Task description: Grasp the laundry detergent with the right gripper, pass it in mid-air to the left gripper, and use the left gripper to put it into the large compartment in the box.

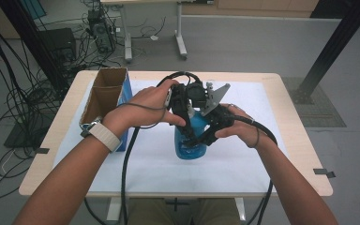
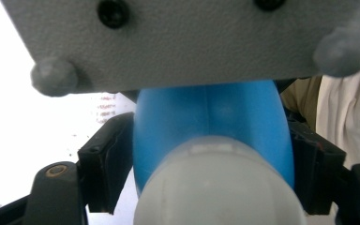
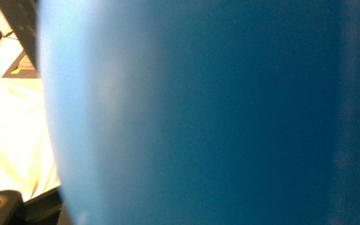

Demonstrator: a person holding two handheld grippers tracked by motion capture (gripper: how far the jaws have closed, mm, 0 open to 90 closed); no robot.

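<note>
Standing at frame left: an open-topped cardboard box (image 1: 104, 96), brown corrugated walls with a blue printed side, rectangular, on the white sheet (image 1: 243, 159) that covers the pale wooden table (image 1: 304, 154).
Your left hand (image 1: 146, 105): it wraps the left gripper (image 1: 187, 133), black and angular; a light ribbed watch strap sits on that wrist.
Left gripper's grip: in the left gripper view you have a black jaw pressed to each flank of the blue bottle (image 2: 211, 126), closed onto it.
Bottle: translucent blue plastic, smooth and rounded, standing at the centre of the high view on the sheet; its white cap (image 2: 215, 187) is a blurred dome at the bottom centre of the left gripper view.
Grey plate (image 2: 178, 42): matte, grainy, with two dark screws, across the top of that view.
Your right hand (image 1: 241, 129): right of centre, holding the right gripper (image 1: 208, 138) against the bottle.
Right gripper's grip: glossy blue fills its own view; you cannot tell how its jaws stand.
</note>
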